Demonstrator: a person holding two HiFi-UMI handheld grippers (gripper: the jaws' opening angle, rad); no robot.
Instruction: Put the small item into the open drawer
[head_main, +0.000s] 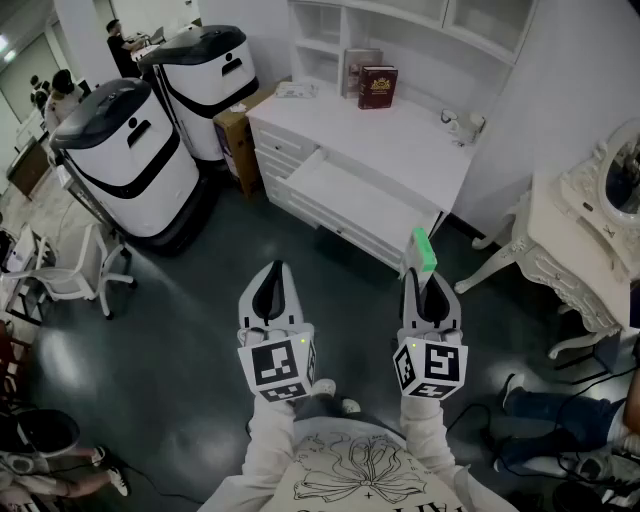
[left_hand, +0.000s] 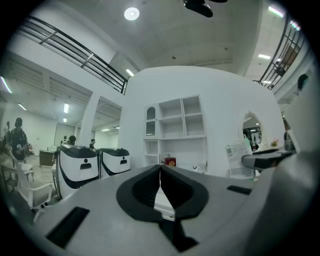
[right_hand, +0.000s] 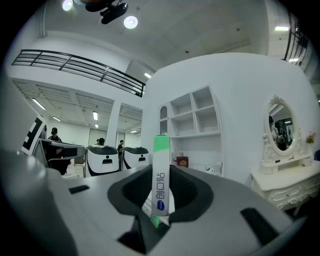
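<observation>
While the drawer (head_main: 362, 201) stands open, the right gripper (head_main: 427, 276) clamps a packet (head_main: 424, 250).

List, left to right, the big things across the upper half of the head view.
Nearer black-and-white machine → second black-and-white machine → cardboard box → white chest with open drawer → ornate white dressing table.

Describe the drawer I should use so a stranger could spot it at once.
Find the white dresser with a red book standing on top. The drawer juts from its front, the only one pulled out; its neighbours are shut.
</observation>
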